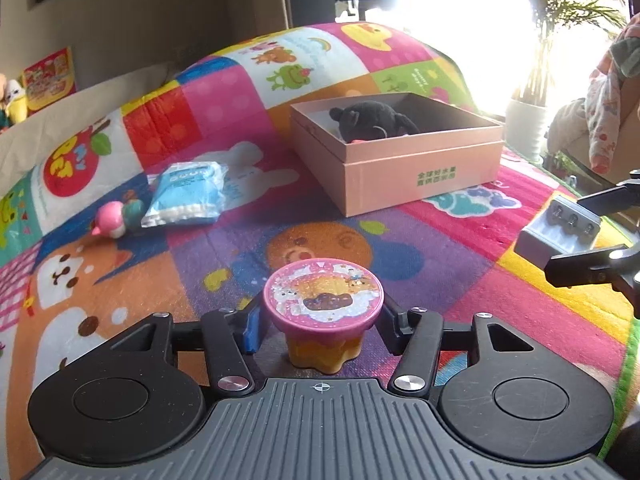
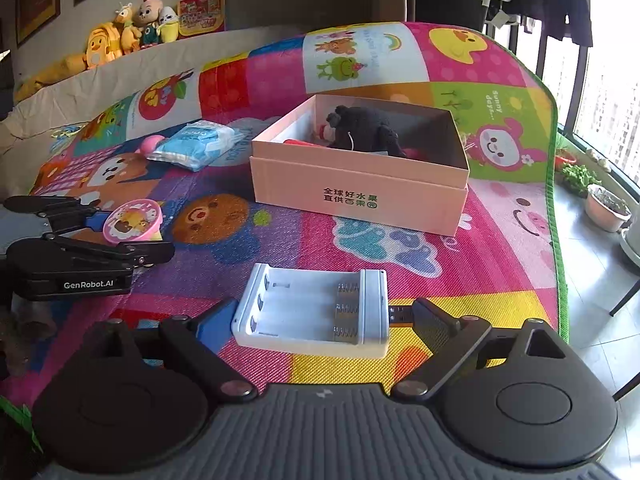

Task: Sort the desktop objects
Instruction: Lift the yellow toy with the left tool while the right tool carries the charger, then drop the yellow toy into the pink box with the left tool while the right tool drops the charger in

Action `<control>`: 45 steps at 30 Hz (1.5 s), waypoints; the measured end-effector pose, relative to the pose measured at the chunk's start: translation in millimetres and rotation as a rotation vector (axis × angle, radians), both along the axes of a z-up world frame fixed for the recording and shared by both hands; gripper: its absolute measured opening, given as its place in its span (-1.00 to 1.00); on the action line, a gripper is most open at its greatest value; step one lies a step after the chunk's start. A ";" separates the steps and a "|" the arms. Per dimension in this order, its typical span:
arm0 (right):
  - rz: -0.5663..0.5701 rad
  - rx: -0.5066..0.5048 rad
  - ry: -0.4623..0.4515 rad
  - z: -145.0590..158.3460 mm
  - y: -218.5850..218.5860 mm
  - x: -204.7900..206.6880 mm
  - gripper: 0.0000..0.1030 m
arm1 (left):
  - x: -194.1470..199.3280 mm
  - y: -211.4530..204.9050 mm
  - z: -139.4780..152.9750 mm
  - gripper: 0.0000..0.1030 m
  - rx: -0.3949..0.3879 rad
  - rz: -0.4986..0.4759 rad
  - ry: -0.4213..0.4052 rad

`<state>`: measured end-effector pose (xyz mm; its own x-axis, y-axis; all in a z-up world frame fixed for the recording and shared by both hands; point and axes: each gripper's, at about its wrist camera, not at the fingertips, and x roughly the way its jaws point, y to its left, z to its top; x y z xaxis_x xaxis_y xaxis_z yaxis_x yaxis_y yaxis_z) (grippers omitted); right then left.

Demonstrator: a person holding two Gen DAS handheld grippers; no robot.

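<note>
Bright patchwork play mat (image 2: 460, 272) covers the surface, with a pink box (image 2: 360, 188) near its far edge holding a black plush toy (image 2: 368, 128). Left claw (image 1: 320, 324) grips a pink-lidded toy cup (image 1: 323, 300), pads pressed on its lid. Right claw (image 2: 316, 320) grips a white battery holder (image 2: 312, 308) lengthwise, near the mat's front edge. Toward the far left corner lie a blue packet (image 1: 184, 196) and a pink figurine (image 1: 114, 220).

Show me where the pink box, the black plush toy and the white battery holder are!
pink box (image 2: 360, 196): right wrist view, front wall.
black plush toy (image 2: 368, 130): right wrist view, its body.
white battery holder (image 2: 304, 308): right wrist view, middle slot.
</note>
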<state>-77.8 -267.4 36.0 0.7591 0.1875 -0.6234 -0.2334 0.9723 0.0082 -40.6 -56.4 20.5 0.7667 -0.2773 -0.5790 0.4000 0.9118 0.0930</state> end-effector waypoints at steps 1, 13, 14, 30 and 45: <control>0.011 -0.004 -0.008 2.4 -0.1 -3.7 0.80 | -4.9 -0.2 4.0 0.16 -0.006 -0.011 0.003; -0.086 -0.004 -0.269 75.3 -41.5 -25.0 0.80 | 55.0 -42.5 104.6 0.16 -0.116 -0.098 -0.223; -0.095 -0.008 -0.285 79.5 -44.3 -25.0 0.80 | 68.8 -48.6 110.6 0.16 -0.137 -0.099 -0.237; -0.117 -0.011 -0.264 102.3 -61.1 37.9 0.80 | 85.4 5.6 38.9 0.86 -0.169 0.033 -0.025; -0.258 0.141 -0.075 89.4 -49.1 242.8 0.88 | 54.9 76.9 7.9 0.93 -0.192 0.175 0.028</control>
